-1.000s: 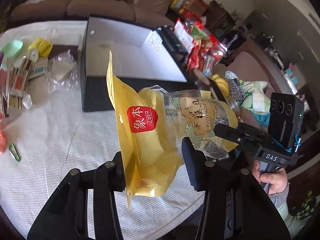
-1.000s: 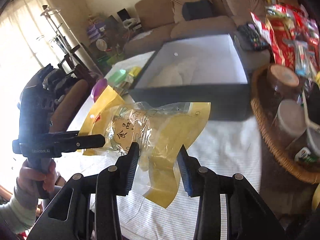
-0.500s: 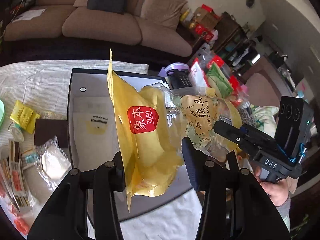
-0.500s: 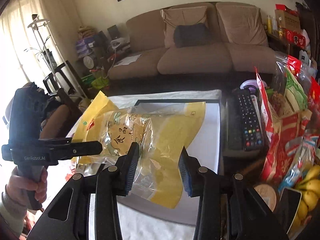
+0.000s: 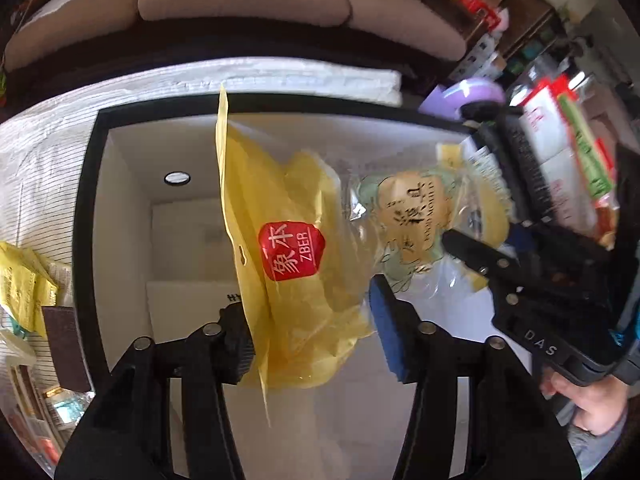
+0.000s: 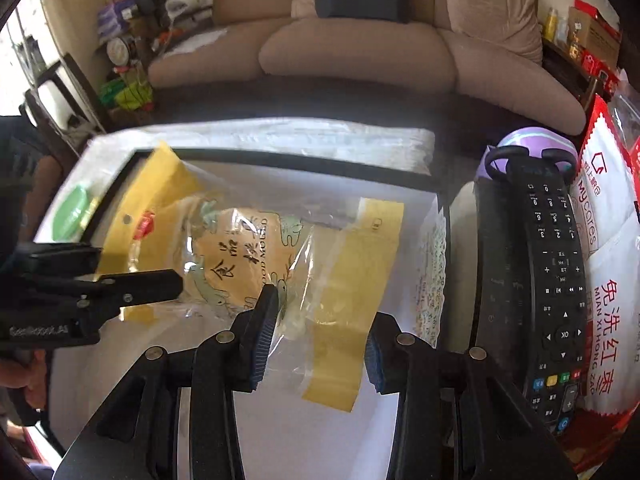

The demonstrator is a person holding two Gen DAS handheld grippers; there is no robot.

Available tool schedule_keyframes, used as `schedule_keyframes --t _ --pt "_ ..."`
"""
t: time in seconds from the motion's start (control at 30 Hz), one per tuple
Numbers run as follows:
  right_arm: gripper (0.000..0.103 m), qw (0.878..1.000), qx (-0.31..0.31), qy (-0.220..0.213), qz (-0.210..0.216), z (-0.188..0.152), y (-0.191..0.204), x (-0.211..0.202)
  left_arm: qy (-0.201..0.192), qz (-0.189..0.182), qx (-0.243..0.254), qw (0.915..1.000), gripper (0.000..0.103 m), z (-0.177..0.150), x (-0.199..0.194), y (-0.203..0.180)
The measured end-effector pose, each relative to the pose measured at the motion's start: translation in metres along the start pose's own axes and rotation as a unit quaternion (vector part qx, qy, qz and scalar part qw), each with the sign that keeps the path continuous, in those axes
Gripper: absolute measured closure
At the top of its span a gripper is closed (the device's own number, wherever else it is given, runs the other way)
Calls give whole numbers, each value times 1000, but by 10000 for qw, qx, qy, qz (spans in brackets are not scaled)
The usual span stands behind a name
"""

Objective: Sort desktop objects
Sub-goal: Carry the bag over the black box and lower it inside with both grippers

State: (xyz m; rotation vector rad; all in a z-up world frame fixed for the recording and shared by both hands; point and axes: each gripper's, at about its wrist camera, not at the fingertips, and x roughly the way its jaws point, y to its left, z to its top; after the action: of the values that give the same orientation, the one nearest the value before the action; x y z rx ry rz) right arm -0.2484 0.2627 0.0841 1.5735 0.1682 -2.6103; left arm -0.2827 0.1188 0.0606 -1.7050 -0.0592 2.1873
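A yellow and clear plastic bag [image 5: 288,252] with a red label hangs over the black box with a white inside [image 5: 90,240]. My left gripper [image 5: 312,336] has the bag's yellow end between its fingers. Its jaws are opening, and the right pad stands just off the plastic. My right gripper [image 6: 318,348] is shut on the bag's [image 6: 240,256] clear end, next to a yellow strip. Each gripper shows in the other's view: the right one [image 5: 460,248] at the bag's right side, the left one [image 6: 136,268] at its left side.
A black remote control [image 6: 556,292] and red and white snack packets [image 6: 608,280] lie right of the box, behind them a purple object [image 6: 532,140]. Yellow packets [image 5: 20,280] and small items lie left of it on the striped cloth. A sofa [image 6: 352,52] stands beyond the table.
Both grippers have carried the bag from above the cloth to above the box and tipped downward. The left gripper's jaws have widened; the right gripper's grip is unchanged.
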Motion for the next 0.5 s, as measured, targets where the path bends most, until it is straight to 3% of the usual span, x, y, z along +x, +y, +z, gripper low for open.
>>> schedule_keyframes --t 0.1,0.2,0.33,0.47,0.5 --pt "62 9891 -768 329 -1209 3 19 20 355 642 143 9972 43 1 24 -9" --pt "61 9806 -1086 454 -1567 0 26 23 301 767 174 9964 39 -1 22 -9" --pt "57 9900 -761 221 -1169 -6 18 7 45 633 177 9978 40 -9 -1 -9" --pt "57 9997 -82 198 -131 -10 9 0 16 826 386 9958 40 -19 -12 -17" --pt "46 9998 -29 182 9 -11 11 -2 14 869 425 9953 40 -22 -13 -18"
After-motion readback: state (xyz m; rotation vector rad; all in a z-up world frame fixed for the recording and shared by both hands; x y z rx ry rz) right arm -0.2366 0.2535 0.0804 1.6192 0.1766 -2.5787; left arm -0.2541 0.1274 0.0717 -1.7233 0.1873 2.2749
